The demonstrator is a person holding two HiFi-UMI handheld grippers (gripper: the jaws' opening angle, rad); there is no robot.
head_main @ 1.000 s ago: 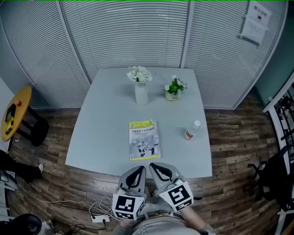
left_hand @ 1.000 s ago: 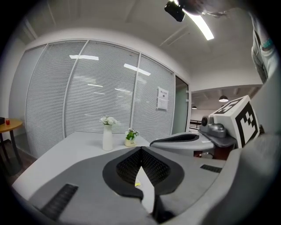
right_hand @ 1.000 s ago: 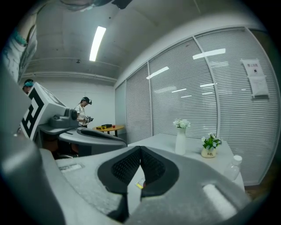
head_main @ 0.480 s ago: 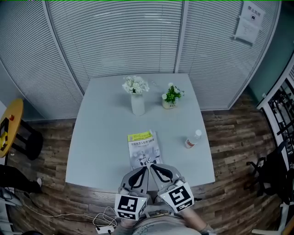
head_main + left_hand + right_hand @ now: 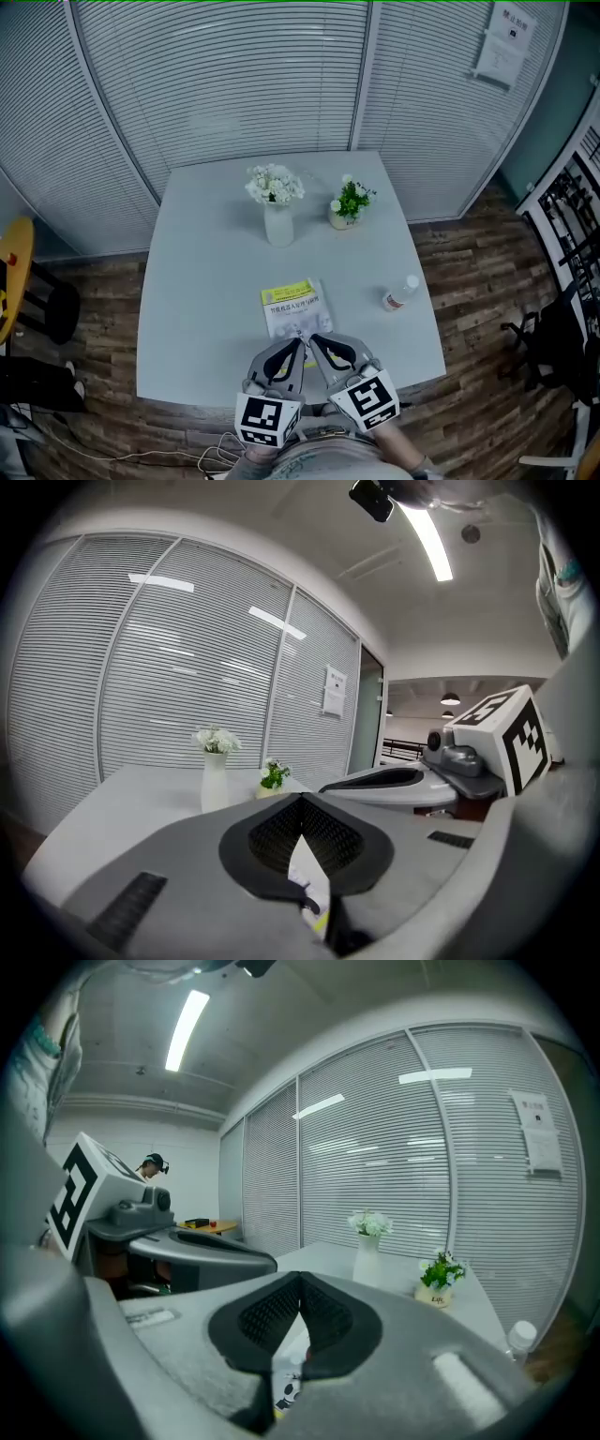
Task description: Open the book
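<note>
Book (image 5: pixel 295 307): closed, cover up, just ahead of both tips | left gripper (image 5: pixel 296 343) fingers together, empty; right gripper (image 5: pixel 316 340) fingers together, empty; side by side | counter (image 5: pixel 202 281): book near its front edge; vase (image 5: pixel 278 225), bottle (image 5: pixel 400 295) well apart | progress: nothing opened; cover edge yet to be caught and lifted

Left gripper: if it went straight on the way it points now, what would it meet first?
Probably the book, lying closed right ahead of the left gripper; its height above the cover is unclear.

Office — glass partitions (image 5: pixel 225 84) with blinds, posted notice (image 5: pixel 498 47), white table (image 5: pixel 206 281)
</note>
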